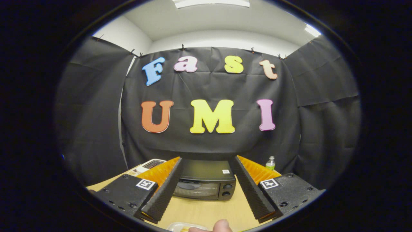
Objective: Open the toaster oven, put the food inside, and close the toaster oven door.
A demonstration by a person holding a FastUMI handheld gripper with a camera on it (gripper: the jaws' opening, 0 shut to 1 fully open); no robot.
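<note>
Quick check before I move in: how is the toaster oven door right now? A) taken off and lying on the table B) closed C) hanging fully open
B: the toaster oven beyond the open gripper shows its glass door upright and flush against the front, beside the knobs.

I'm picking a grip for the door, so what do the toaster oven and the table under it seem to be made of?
Toaster oven: dark body, likely painted metal with a soft sheen; its door looks like glass, given the reflections. Table: pale wood-look top, matte, possibly laminate. The gripper has its fingers open, with the oven beyond them.
</note>
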